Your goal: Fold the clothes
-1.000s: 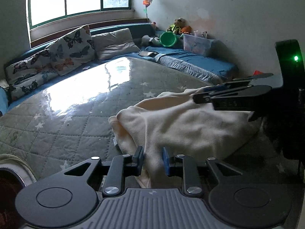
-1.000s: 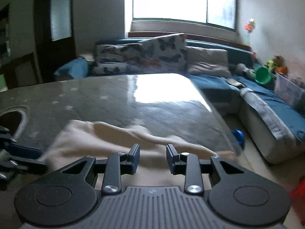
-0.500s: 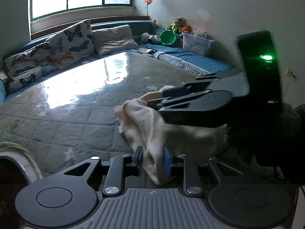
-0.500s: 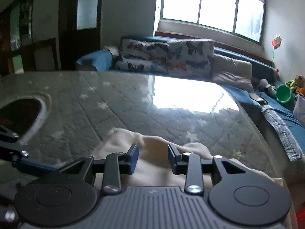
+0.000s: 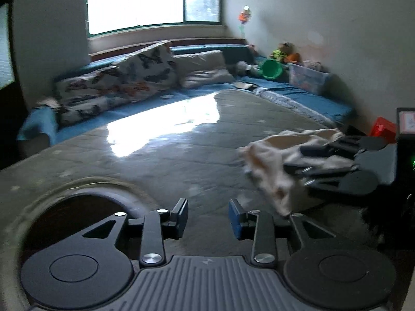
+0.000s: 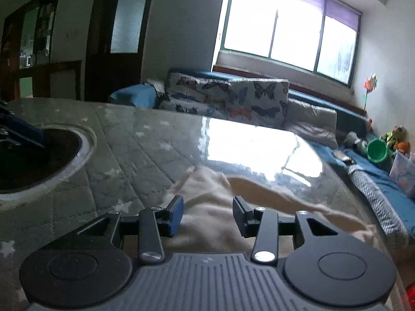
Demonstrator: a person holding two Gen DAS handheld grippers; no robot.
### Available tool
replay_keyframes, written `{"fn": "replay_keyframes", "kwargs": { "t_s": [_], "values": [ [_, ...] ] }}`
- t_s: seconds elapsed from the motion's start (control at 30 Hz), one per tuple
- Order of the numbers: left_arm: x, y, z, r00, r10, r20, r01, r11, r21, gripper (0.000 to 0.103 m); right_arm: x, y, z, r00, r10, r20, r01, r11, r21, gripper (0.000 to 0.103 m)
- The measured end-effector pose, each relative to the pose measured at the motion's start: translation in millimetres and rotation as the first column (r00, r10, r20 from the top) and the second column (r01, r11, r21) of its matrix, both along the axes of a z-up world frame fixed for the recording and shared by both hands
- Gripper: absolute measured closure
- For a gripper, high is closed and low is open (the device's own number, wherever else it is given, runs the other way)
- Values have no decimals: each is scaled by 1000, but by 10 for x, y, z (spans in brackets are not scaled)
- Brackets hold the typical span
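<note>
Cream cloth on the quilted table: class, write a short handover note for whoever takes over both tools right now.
Left tool: open, holding nothing, above bare table near the round hole, apart from the cloth.
Right tool: open, low over the cream cloth; whether it touches is unclear.
Cloth: a rumpled heap near the table's right edge, seen from the left view.
Done: cloth looks bunched or partly doubled over; no tidy fold visible.
Left: take hold of an edge or corners, spread it flat, then probably fold and smooth it.
</note>
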State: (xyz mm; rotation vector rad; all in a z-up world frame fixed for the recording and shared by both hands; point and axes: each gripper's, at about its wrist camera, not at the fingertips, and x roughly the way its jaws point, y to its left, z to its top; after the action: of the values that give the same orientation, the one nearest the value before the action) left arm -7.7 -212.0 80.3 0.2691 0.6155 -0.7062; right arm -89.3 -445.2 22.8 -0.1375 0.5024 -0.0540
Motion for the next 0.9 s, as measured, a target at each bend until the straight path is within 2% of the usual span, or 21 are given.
{"fn": "replay_keyframes", "kwargs": {
  "t_s": [0.13, 0.23, 0.4, 0.53, 0.6, 0.67, 0.8, 0.87, 0.9],
  "values": [
    [-80, 454, 30, 996, 88, 32, -89, 996, 2, 59, -44, 85, -55, 1000, 3, -26, -4, 1000, -6, 56],
    [-102, 796, -10, 987, 157, 13, -157, 988, -2, 58, -61, 164, -93, 999, 2, -32, -4, 999, -42, 56],
    [-185, 1292, -89, 966, 257, 9, -258, 966, 28, 57, -160, 238, 51, 1000, 12, -18, -13, 997, -70, 54],
    [-254, 1601, -177, 946, 325, 4, -325, 945, 34, 56, -109, 322, -73, 996, 18, -91, -28, 994, -108, 54],
    [-283, 1699, -228, 936, 352, 7, -352, 935, 46, 56, -126, 379, -70, 996, 22, -86, -32, 992, -120, 53],
    [-311, 1775, -282, 928, 374, 1, -373, 926, 56, 49, -170, 427, -8, 997, 36, -66, -43, 994, -103, 45],
    [-361, 1893, -379, 915, 403, 2, -402, 913, 68, 47, -236, 550, 86, 995, 92, -44, -94, 994, -53, 41],
    [-357, 1924, -410, 906, 424, -3, -423, 905, 55, 45, -226, 636, 90, 991, 126, -47, -127, 991, -27, 27],
    [-350, 1939, -425, 902, 432, -8, -431, 901, 47, 45, -217, 679, 88, 989, 143, -49, -144, 990, -13, 25]
  ]
}}
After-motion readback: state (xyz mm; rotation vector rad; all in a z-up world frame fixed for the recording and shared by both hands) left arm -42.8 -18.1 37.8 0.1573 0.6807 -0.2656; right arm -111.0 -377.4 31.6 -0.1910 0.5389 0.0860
